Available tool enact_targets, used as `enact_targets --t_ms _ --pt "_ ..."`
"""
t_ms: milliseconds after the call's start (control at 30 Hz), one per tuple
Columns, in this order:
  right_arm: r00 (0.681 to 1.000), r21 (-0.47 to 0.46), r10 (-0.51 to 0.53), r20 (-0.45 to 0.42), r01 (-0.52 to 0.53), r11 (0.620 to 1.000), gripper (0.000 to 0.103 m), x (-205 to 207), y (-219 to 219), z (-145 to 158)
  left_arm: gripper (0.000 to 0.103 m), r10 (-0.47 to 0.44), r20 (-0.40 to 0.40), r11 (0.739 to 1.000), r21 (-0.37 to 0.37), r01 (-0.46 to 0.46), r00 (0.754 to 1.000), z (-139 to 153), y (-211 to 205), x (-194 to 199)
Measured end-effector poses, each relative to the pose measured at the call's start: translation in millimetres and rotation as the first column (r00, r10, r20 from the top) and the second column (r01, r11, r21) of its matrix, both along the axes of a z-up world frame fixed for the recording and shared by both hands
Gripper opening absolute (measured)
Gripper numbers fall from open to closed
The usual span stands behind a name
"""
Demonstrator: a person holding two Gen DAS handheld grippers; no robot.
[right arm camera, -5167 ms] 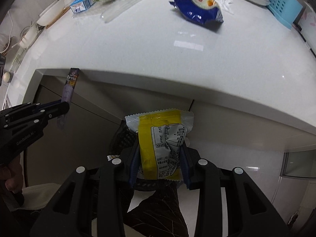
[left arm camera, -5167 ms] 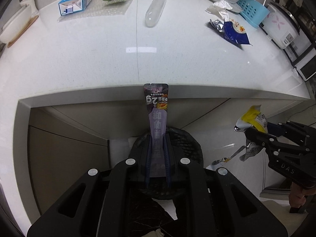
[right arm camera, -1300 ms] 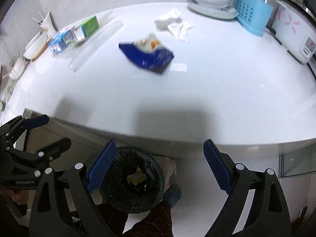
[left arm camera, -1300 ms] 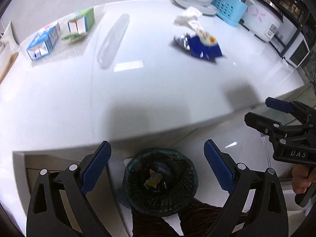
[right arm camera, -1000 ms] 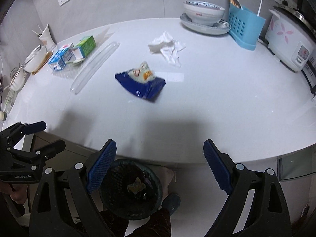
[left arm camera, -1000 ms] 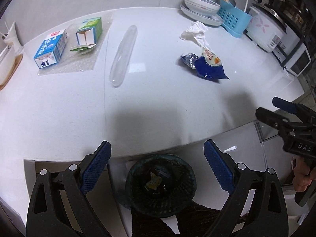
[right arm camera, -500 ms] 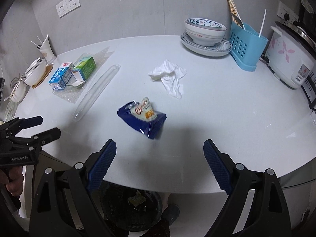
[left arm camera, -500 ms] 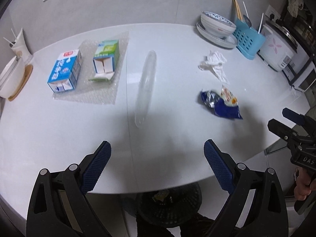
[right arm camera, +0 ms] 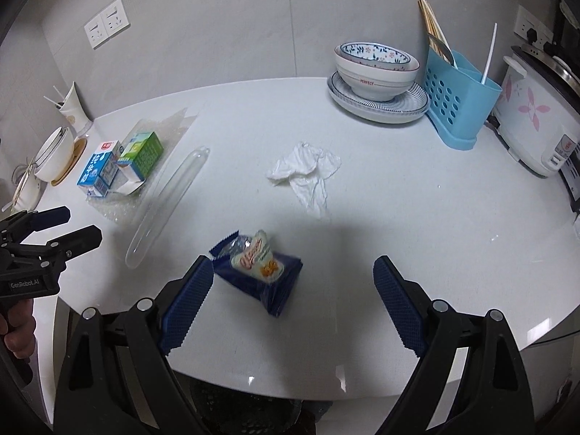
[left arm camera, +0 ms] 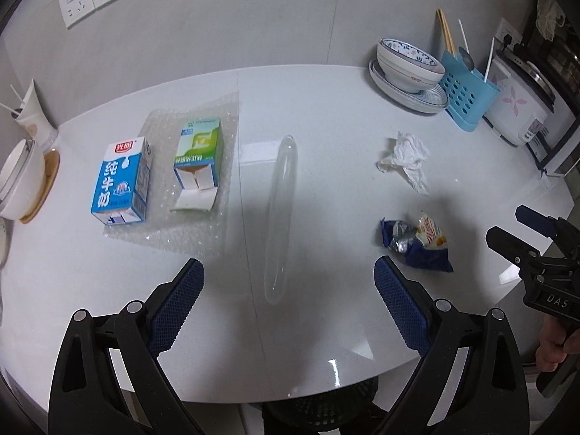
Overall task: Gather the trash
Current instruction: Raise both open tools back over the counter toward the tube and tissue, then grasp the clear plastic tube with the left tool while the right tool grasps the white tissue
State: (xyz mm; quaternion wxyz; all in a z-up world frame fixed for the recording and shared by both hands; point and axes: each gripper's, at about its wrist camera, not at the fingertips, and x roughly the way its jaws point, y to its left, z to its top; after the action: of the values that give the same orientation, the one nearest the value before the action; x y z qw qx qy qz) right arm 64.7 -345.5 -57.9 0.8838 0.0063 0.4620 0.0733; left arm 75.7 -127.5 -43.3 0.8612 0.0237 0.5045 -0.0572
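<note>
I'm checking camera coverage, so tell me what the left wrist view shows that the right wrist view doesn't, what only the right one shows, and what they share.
Only the left wrist view shows the left gripper from behind, open, and the front of the blue milk carton face-on. Only the right wrist view shows the right gripper from behind, open over the blue snack wrapper, and the rice cooker up close. Both show the wrapper, crumpled tissue, clear plastic tube, green carton, stacked bowl and plate, and blue utensil holder.
</note>
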Motion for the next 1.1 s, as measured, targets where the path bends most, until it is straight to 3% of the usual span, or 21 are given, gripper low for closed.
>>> enact_targets --t_ms 333,700,933,1100 --pt "1.000 -0.010 -0.005 -0.026 0.005 1.000 0.086 50 5 -10 0.092 0.053 -0.058 0.998 0.018 -0.052 0.997 -20 15 47" --pt "0.997 -0.041 -0.004 -0.081 0.001 0.999 0.083 119 9 -37 0.090 0.037 -0.141 0.998 0.051 -0.030 0.989 -61 0 92" --pt "0.986 -0.005 -0.018 -0.164 0.018 1.000 0.073 151 8 -60 0.084 0.036 -0.196 0.997 0.073 -0.022 0.980 -89 -8 111" --pt "0.976 0.037 -0.024 -0.218 0.033 0.999 0.063 163 5 -76 0.072 0.027 -0.225 0.997 0.079 -0.009 0.974 -103 -16 116"
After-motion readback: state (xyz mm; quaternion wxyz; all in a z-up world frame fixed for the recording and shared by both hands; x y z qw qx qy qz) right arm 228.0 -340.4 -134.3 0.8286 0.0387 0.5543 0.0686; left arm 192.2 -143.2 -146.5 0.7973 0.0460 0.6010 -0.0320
